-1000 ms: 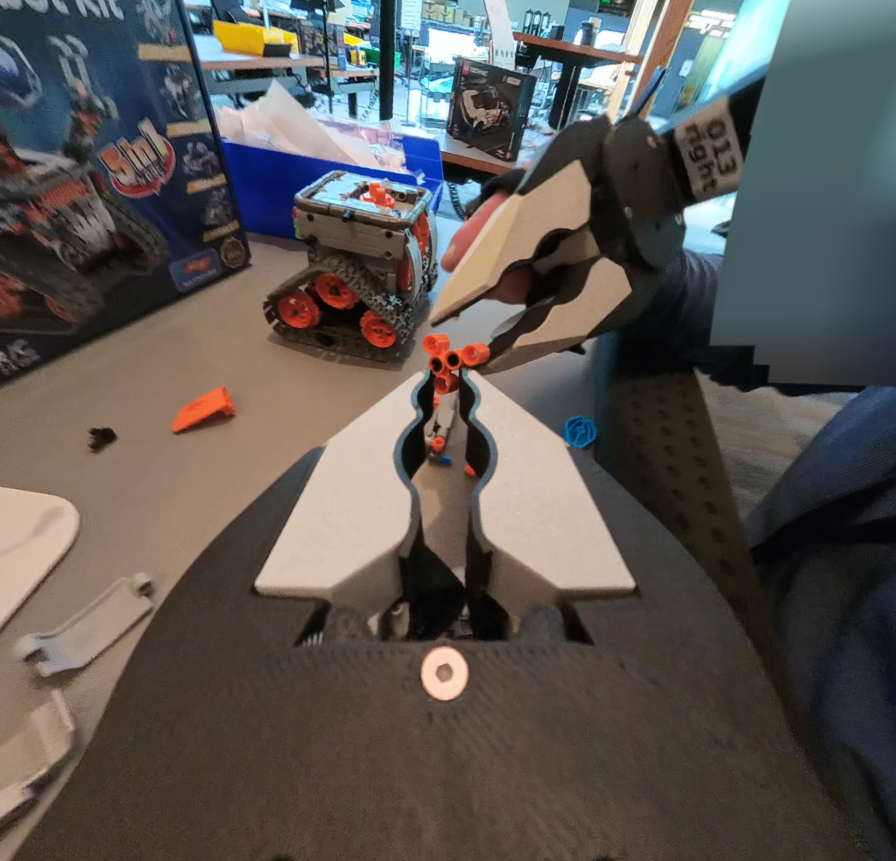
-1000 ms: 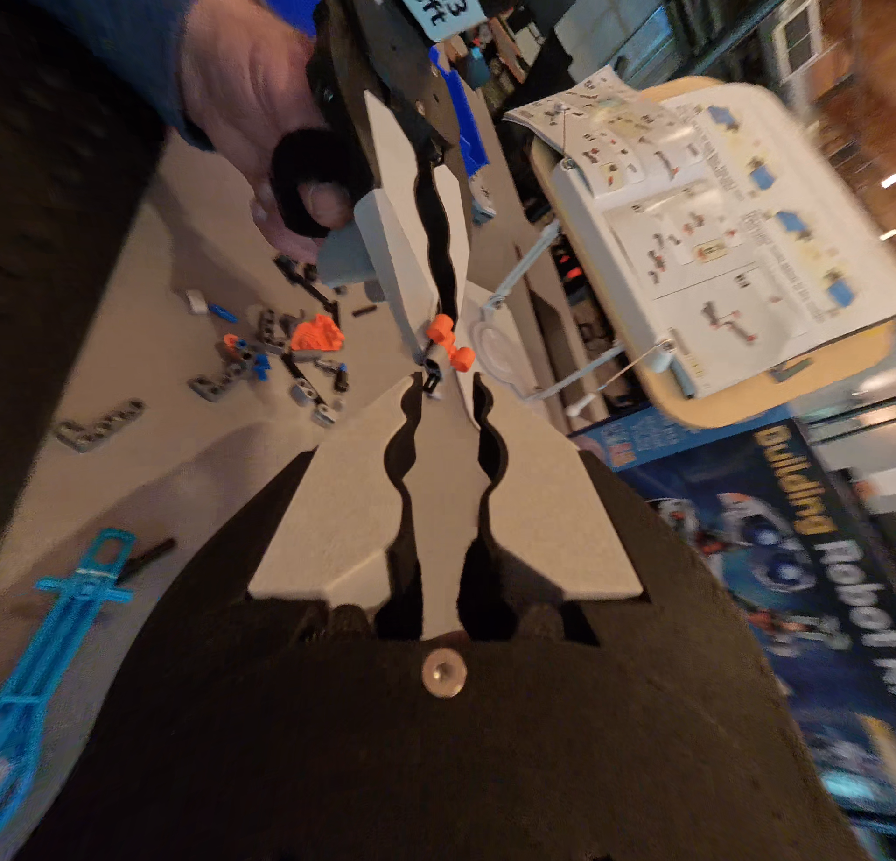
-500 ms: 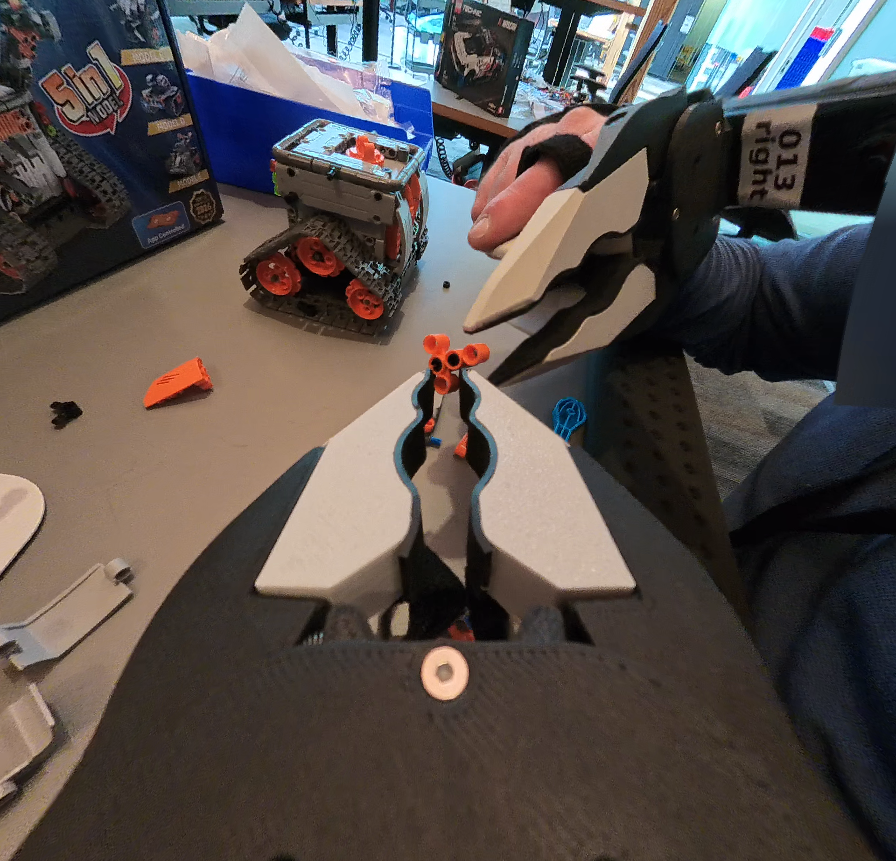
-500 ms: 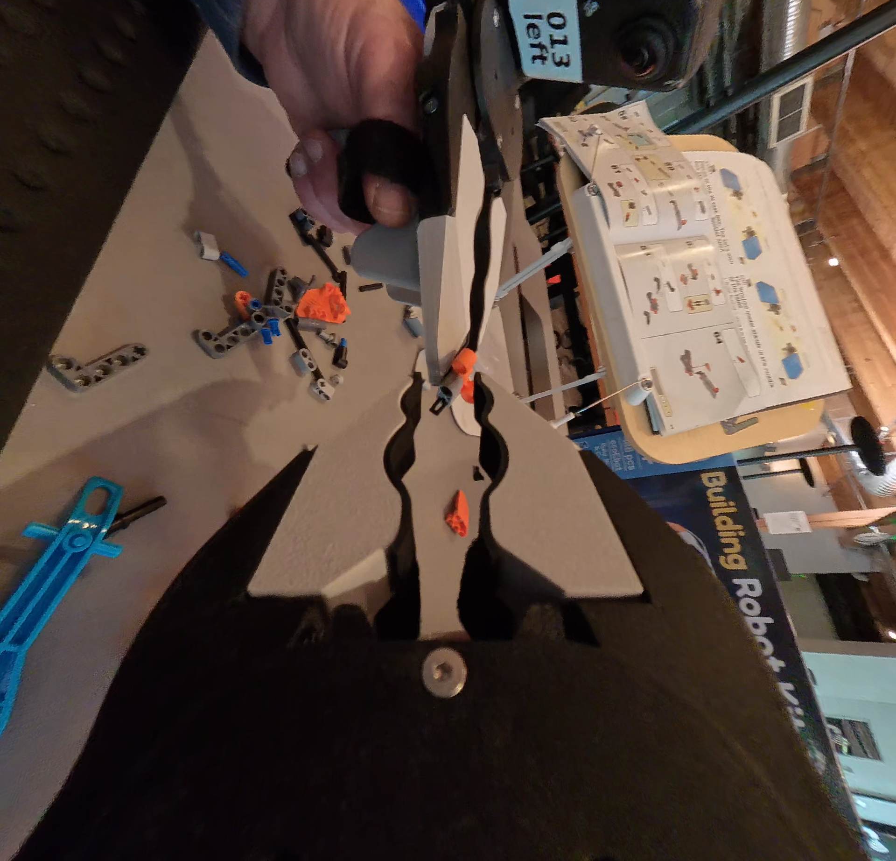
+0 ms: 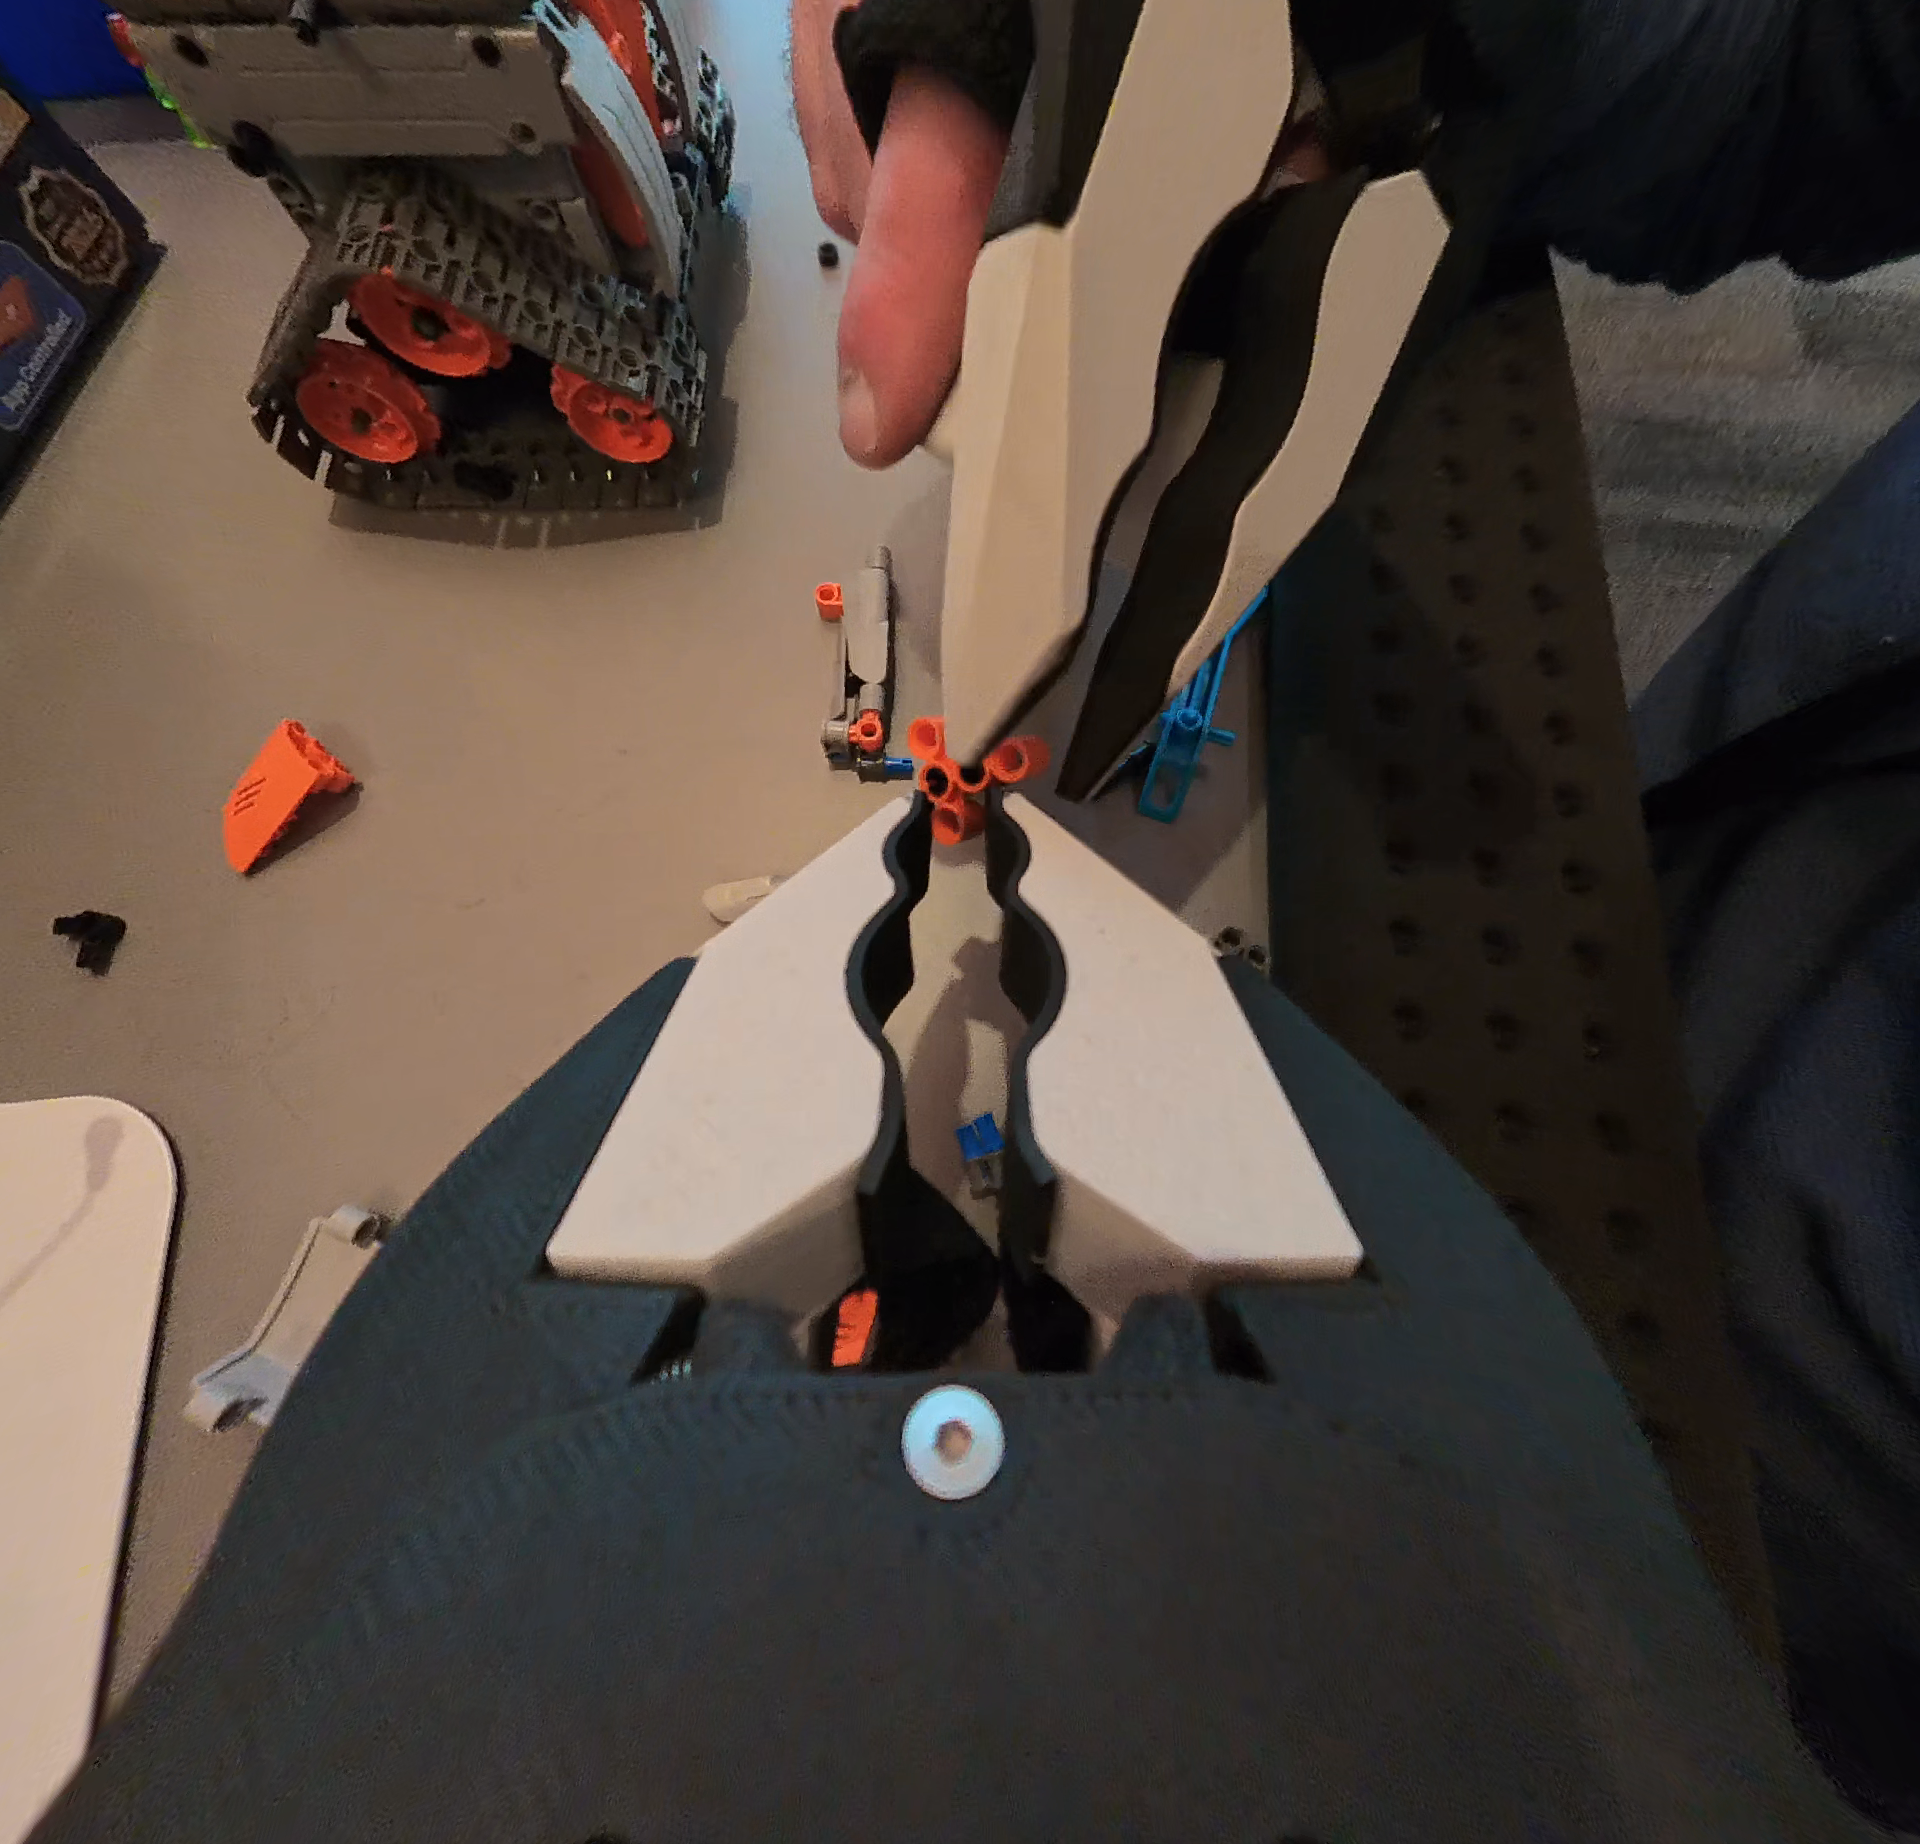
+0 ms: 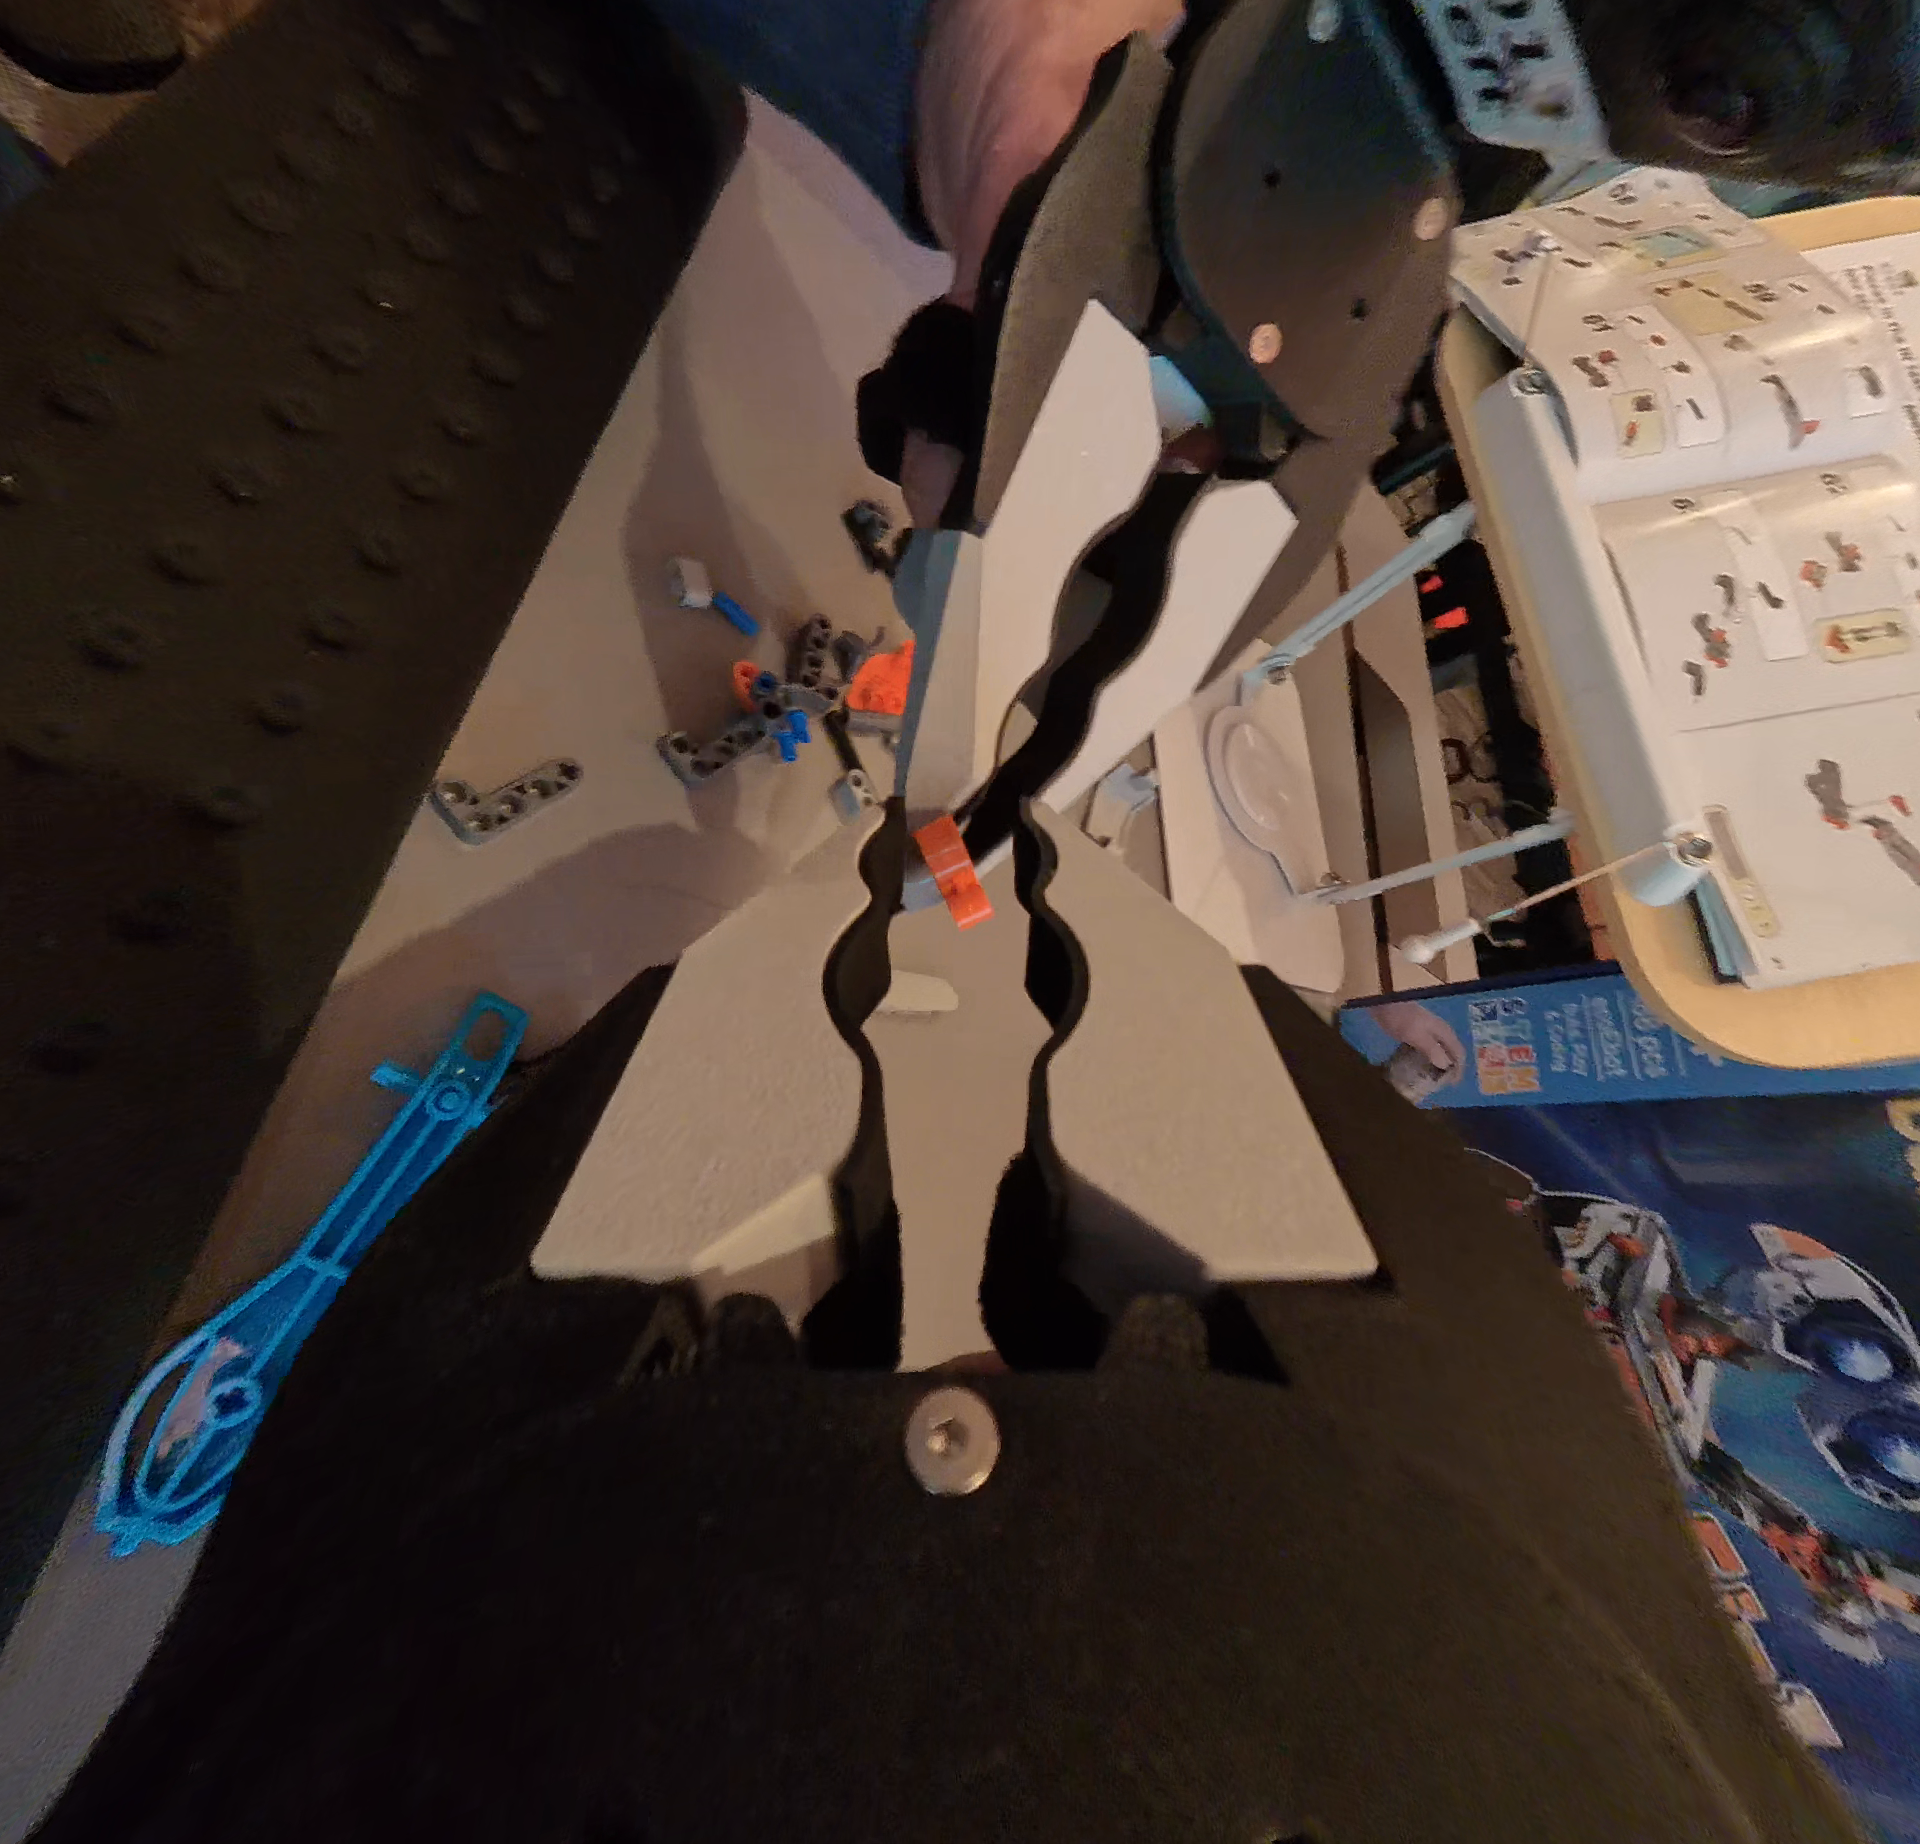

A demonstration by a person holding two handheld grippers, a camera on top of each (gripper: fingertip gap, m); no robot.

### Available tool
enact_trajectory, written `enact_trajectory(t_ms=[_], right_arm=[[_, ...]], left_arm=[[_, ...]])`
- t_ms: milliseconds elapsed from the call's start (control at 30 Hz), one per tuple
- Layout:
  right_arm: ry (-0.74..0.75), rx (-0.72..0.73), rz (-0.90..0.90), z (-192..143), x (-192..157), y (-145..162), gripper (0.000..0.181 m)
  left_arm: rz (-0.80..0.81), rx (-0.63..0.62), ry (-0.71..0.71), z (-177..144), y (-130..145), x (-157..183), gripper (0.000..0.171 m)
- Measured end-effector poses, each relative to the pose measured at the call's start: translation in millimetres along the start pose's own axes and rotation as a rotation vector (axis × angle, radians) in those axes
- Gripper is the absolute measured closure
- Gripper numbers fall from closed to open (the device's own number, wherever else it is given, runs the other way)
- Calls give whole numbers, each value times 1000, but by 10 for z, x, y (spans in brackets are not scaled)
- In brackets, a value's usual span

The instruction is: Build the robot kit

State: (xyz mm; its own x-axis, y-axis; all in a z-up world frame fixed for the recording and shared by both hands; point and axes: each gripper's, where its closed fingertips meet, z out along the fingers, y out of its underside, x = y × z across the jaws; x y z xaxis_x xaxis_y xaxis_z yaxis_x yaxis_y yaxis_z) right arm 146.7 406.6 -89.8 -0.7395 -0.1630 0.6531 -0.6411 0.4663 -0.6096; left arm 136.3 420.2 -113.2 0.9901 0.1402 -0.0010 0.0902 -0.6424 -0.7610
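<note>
Left gripper [image 5: 954,807], at frame centre, is clenched on a small orange 3-pronged plastic connector [image 5: 961,776] at its tips. Right gripper [image 5: 1023,766] reaches down from the upper right, jaws parted, 1 fingertip touching the connector. Grey tracked toy vehicle with orange wheels [image 5: 468,236] sits upper left on the grey table [image 5: 520,703].

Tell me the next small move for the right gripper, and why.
Probably shut the right gripper gently on the orange connector. The left gripper pinches that piece at its tips, and the right jaws stand open around it, one tip already at its hub.
</note>
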Motion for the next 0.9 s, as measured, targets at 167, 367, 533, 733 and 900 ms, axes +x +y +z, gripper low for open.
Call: enact_trajectory(t_ms=[167, 367, 533, 733, 900], right_arm=[[-40, -39, -7, 43, -87, 76, 172], [-26, -4, 37, 26, -34, 48, 174], [5, 43, 133, 1, 90, 54, 175], [20, 154, 307, -61, 263, 29, 176], [78, 268, 529, -150, 531, 32, 176]], left_arm=[[60, -68, -7, 42, 27, 15, 164], [62, -54, -3, -4, -14, -5, 164], [33, 12, -35, -58, -81, -89, 162], [-7, 112, -80, -155, -179, -161, 163], [-29, 266, -185, -320, -312, -286, 156]])
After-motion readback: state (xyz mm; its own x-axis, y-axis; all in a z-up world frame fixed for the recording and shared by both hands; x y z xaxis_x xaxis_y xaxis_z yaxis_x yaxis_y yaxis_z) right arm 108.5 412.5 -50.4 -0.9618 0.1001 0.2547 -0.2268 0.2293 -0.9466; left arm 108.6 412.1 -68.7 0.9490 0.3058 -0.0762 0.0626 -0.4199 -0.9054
